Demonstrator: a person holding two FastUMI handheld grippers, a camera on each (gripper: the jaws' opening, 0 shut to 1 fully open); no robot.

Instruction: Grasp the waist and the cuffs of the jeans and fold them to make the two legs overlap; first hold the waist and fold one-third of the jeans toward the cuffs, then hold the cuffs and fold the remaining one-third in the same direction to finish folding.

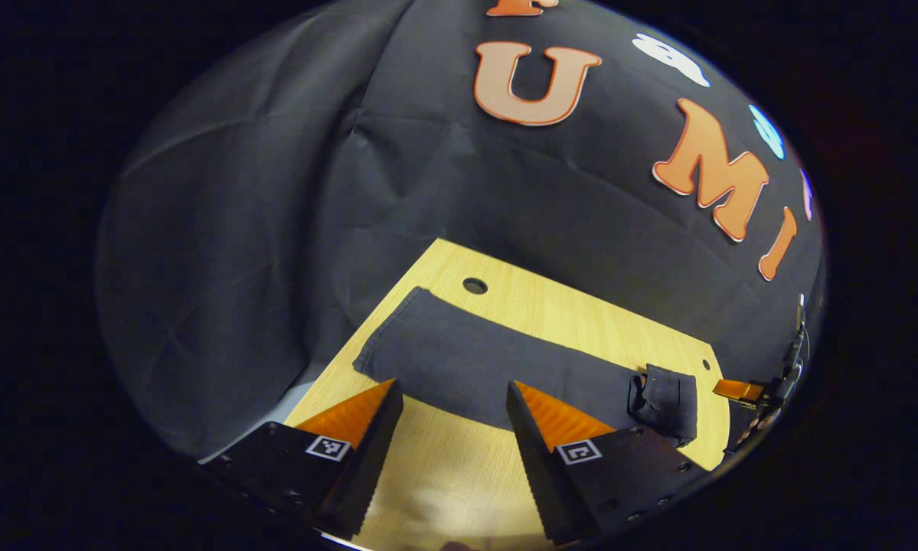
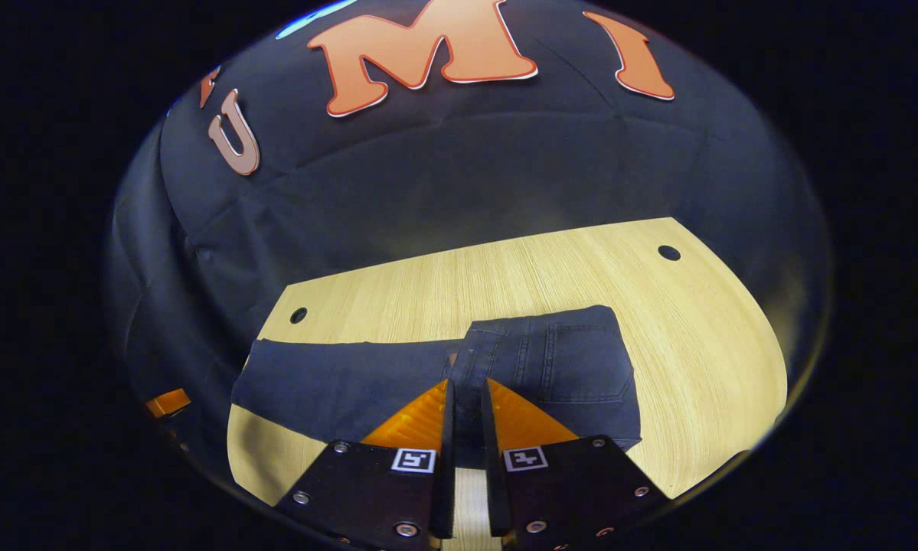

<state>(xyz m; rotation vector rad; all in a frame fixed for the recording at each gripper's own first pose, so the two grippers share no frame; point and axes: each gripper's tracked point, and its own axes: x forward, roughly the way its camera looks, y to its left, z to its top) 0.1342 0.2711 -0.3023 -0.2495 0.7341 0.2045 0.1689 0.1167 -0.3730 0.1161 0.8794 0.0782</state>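
1. My left gripper [image 1: 452,392] hangs above the near edge of the jeans [image 1: 489,367], its fingers spread wide apart with nothing between them.
2. In the left gripper view the jeans lie flat on the worktop [image 1: 581,314] as one long dark strip, the cuff end to the left near a round hole [image 1: 475,285] in the board.
3. At the right end of the jeans the waist part [image 2: 558,367] is folded back over the legs (a back pocket faces up in the right gripper view).
4. My right gripper [image 2: 466,398] is clamped on the waist edge of the jeans, both fingers pressing the denim fold between them.
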